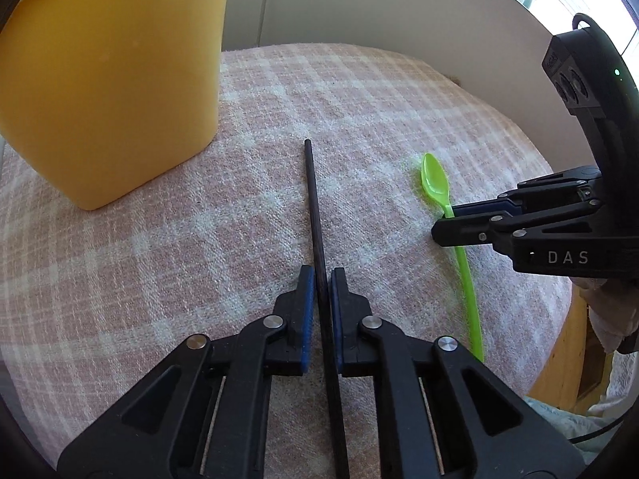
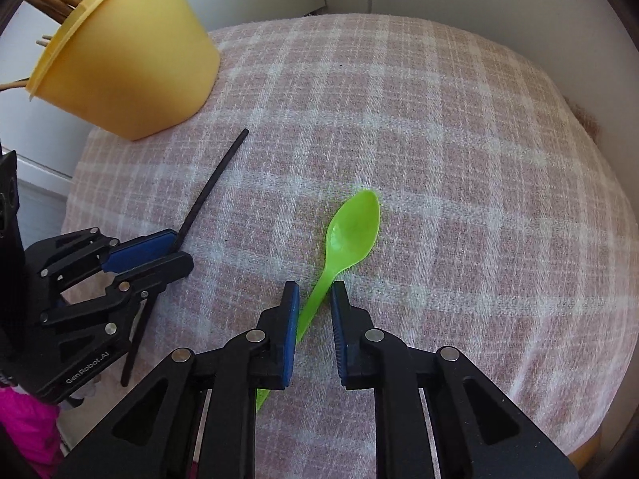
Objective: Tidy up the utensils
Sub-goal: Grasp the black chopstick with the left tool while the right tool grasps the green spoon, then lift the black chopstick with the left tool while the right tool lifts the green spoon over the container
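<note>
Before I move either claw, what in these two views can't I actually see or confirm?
- Yellow cup: top cut off by the left wrist frame; in the right wrist view only stick ends show above its rim, the inside is hidden.
- Black chopstick: rear end hidden under the left claw.
- Green spoon: handle end hidden beneath the right claw; whether it is gripped is unclear.

pink plaid cloth (image 2: 439, 159), white wall (image 1: 359, 0)

yellow cup (image 2: 131, 68) blocks far left, bare checked cloth (image 2: 439, 159) right
</note>
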`<action>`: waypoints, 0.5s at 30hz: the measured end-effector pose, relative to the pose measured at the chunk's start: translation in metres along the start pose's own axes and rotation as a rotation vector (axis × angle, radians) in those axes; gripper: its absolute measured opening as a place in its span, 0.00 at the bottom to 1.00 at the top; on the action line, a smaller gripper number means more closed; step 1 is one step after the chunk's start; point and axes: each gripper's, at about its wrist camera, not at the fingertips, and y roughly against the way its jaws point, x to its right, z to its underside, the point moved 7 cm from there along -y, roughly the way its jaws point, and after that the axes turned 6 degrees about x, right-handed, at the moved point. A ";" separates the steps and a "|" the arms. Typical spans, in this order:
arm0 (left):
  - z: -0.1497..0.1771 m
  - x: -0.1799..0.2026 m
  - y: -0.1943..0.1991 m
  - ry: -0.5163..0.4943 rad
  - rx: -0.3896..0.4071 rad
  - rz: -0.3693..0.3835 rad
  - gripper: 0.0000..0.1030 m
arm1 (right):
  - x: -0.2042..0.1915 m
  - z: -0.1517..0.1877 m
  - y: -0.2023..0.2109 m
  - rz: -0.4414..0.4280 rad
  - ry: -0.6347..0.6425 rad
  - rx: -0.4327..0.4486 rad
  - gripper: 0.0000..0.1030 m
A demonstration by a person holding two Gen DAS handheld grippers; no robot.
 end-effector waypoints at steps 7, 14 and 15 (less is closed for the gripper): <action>0.001 -0.002 0.023 0.067 0.079 0.045 0.03 | 0.002 0.001 0.006 -0.070 -0.016 0.047 0.02; -0.007 0.005 0.067 0.083 0.208 0.076 0.03 | 0.019 -0.010 0.042 -0.131 -0.010 0.159 0.02; -0.009 0.006 0.074 0.088 0.229 0.083 0.03 | 0.021 -0.009 0.049 -0.143 -0.008 0.179 0.02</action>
